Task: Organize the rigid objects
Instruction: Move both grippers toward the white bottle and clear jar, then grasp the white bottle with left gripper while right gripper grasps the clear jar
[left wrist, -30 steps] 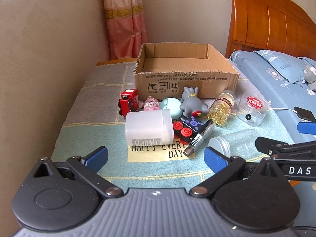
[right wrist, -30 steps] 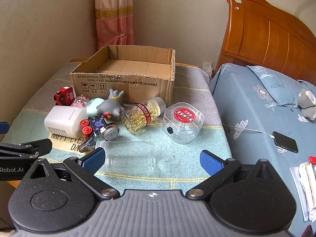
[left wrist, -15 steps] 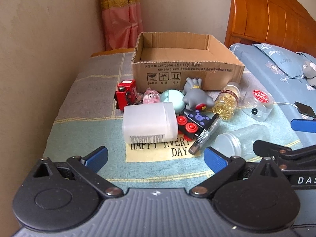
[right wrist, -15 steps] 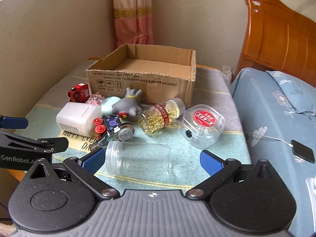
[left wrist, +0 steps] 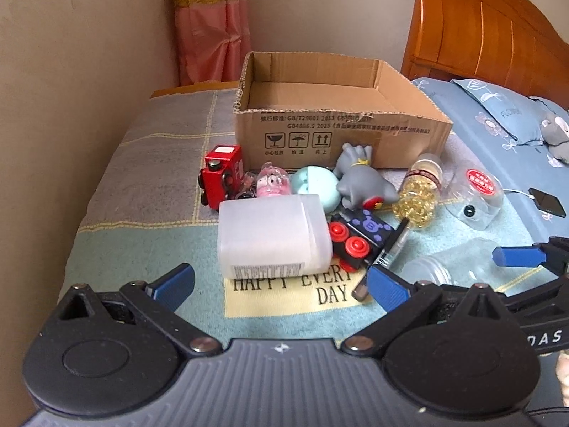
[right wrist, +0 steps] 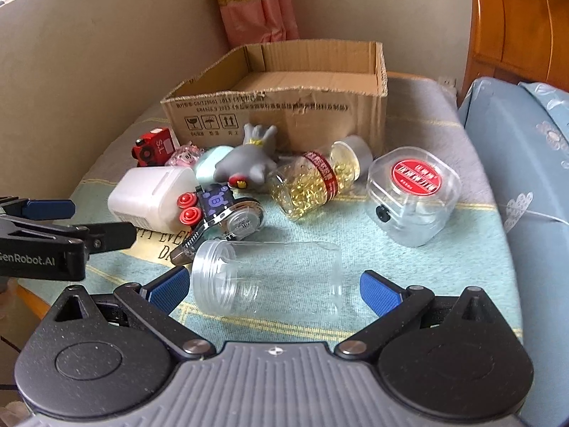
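Right gripper [right wrist: 274, 284]: jaws spread wide, empty. Directly between them, toward 12 o'clock, lies the clear jar [right wrist: 266, 279] on its side on the tabletop [right wrist: 409, 267]. Its long axis runs 9 to 3 o'clock, square across the line of approach, open threaded mouth toward 9. The left pad sits just beside the mouth; the right pad stands apart from the jar's base. Whether any pad touches the jar cannot be told.

Left gripper [left wrist: 281, 284]: jaws likewise spread, holding nothing. At its 12 o'clock lies the white plastic container [left wrist: 272, 236], also on its side, barcode label facing the camera. The clear jar falls at its 3 o'clock, outside the jaws.

Judgement: the right hand is the nearer to the jar and better aligned. Since the jar lies lengthwise across the opening, the jaws would close along its length; a turn of the wrist may be needed to grip across the barrel.

Beyond, at 12 o'clock in both views, the cardboard box [right wrist: 284, 106] stands open and appears empty. Toys, a capsule bottle [right wrist: 316, 181] and a red-labelled case [right wrist: 414, 192] lie loose before it.
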A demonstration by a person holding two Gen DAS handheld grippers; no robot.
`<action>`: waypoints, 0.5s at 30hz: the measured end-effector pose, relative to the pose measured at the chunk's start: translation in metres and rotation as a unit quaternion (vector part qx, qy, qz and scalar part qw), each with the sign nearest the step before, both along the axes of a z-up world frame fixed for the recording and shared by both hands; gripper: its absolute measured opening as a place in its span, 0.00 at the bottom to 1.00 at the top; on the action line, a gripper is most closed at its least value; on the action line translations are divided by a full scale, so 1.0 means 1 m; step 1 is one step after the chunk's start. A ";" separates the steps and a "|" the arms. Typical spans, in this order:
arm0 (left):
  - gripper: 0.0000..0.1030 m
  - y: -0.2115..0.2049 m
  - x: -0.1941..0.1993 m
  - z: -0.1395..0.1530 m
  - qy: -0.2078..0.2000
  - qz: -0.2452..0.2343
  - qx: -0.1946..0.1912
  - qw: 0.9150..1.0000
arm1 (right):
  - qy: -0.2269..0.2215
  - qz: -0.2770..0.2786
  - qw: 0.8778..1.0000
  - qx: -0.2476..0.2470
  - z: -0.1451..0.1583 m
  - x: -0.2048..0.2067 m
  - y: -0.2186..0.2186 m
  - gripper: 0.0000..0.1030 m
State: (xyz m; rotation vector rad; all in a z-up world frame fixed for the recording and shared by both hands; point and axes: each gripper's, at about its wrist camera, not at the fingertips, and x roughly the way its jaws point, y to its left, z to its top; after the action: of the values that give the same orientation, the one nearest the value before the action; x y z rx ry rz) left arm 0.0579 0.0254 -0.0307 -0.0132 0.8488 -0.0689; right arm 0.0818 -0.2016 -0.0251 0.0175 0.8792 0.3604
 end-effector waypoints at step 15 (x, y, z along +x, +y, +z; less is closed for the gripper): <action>0.99 0.000 0.028 -0.015 0.008 -0.007 0.017 1.000 | 0.043 -0.035 0.991 -0.123 -0.021 0.019 0.024 1.00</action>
State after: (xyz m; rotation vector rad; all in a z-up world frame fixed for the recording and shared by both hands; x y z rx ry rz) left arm 0.0864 0.0253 -0.0453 0.0238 0.8652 -0.0674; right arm 0.1006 -0.1778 -0.0464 -0.1636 1.0016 0.1843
